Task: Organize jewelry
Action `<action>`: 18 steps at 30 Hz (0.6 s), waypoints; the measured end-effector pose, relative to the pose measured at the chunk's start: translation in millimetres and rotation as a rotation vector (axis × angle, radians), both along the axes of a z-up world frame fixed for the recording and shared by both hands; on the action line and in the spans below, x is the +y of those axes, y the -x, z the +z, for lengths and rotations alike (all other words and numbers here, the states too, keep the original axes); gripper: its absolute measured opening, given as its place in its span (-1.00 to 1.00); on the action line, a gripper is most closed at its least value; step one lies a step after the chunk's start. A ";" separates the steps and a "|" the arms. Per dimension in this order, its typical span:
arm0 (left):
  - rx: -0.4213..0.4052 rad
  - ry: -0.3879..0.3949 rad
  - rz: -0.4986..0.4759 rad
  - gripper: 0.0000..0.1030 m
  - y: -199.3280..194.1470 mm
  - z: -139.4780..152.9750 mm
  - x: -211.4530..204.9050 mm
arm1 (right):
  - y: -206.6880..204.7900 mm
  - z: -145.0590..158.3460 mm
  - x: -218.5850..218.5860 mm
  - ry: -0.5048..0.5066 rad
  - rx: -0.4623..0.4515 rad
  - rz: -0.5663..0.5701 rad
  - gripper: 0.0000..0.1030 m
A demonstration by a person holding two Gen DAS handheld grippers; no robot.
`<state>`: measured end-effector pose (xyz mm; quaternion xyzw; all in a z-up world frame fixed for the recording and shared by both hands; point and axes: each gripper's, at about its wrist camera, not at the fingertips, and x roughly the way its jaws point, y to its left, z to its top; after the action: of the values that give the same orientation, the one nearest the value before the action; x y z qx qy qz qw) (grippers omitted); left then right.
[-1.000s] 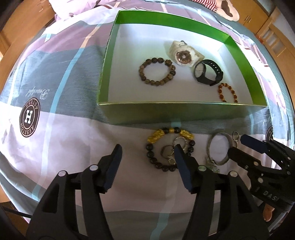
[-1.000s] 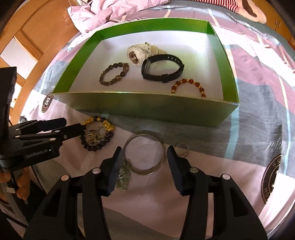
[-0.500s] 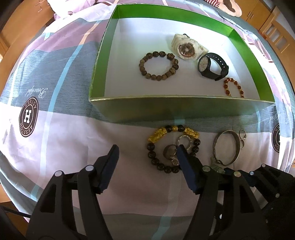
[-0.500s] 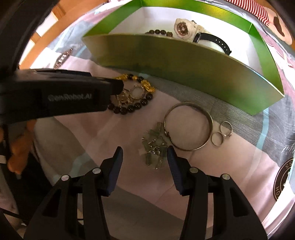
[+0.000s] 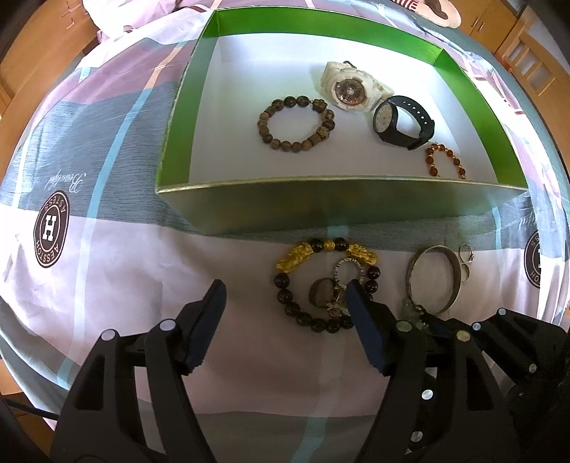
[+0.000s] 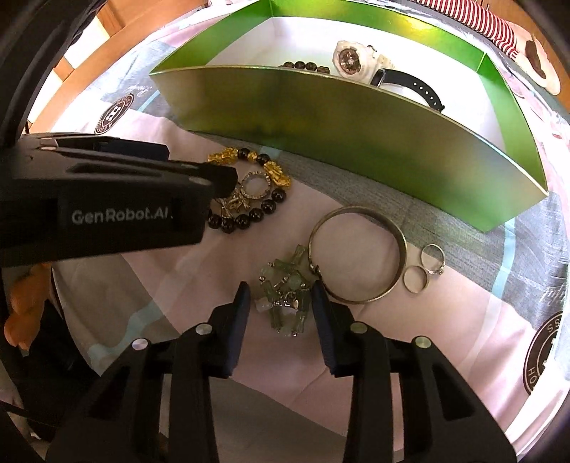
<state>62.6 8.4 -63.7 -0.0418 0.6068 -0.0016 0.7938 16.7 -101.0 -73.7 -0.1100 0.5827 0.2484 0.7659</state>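
A green box (image 5: 342, 210) with a white floor holds a white watch (image 5: 347, 87), a black watch (image 5: 402, 123), a brown bead bracelet (image 5: 295, 123) and an amber bead bracelet (image 5: 445, 162). On the bedsheet in front of the box lie a black-and-gold bead bracelet (image 5: 320, 281) with small rings inside it, a silver bangle (image 6: 358, 254), two small rings (image 6: 425, 269) and a pale green stone bracelet (image 6: 285, 295). My left gripper (image 5: 285, 320) is open; its right finger overlaps the black-and-gold bracelet. My right gripper (image 6: 281, 313) is open, with its fingers on either side of the green stone bracelet.
The patterned bedsheet (image 5: 107, 231) covers the surface. The left gripper's body (image 6: 107, 203) fills the left of the right wrist view. Pink bedding (image 5: 142, 14) lies behind the box, and wooden furniture (image 5: 527, 53) stands at the far right.
My right gripper has dropped low and moved forward so its fingers now flank the green stone bracelet. My left gripper has moved slightly closer to the black-and-gold bracelet.
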 end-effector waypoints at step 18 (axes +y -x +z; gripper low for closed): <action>-0.002 -0.003 -0.024 0.37 0.9 -1.5 -9.0 | 0.2 1.6 -0.4 0.003 -0.006 0.002 -0.41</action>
<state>61.7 -0.5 -65.2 -0.0333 0.6064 -0.0103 0.7944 16.5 -101.4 -72.1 -0.1126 0.5809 0.2481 0.7670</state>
